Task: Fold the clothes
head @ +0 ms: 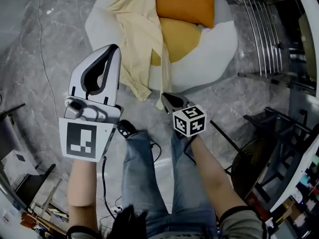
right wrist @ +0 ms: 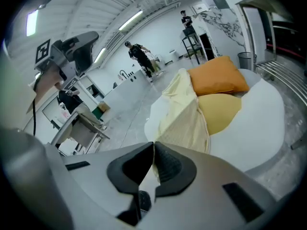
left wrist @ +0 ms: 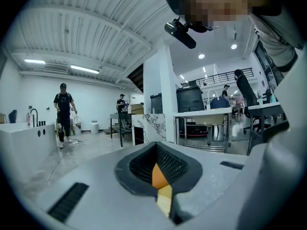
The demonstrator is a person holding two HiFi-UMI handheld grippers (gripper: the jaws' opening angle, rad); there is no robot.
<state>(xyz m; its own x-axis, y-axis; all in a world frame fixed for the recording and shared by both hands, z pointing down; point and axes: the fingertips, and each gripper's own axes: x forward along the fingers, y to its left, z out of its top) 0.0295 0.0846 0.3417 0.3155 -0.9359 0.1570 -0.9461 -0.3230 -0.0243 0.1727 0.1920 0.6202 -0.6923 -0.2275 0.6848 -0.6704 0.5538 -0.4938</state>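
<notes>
In the head view the pale yellow cloth garment [head: 137,44] lies draped over the near-left edge of a round white padded cushion [head: 219,44], its long axis running away from the person, its lower hem hanging just ahead and to the left of the right gripper [head: 165,98]; the left gripper [head: 112,51] hovers to the garment's left, apparently higher, so I judge the right the nearer for a first pinch at the hem. In the left gripper view the left gripper [left wrist: 156,145] has its dark pads met at the tips with nothing clamped, pointing across the room; only a sliver of orange and pale yellow shows below through the slit. In the right gripper view the right gripper [right wrist: 153,145] is closed and empty, and the garment [right wrist: 184,116] lies straight ahead and below the jaws, with an orange square pillow [right wrist: 218,75] and a mustard cushion [right wrist: 218,109] beyond to the right
</notes>
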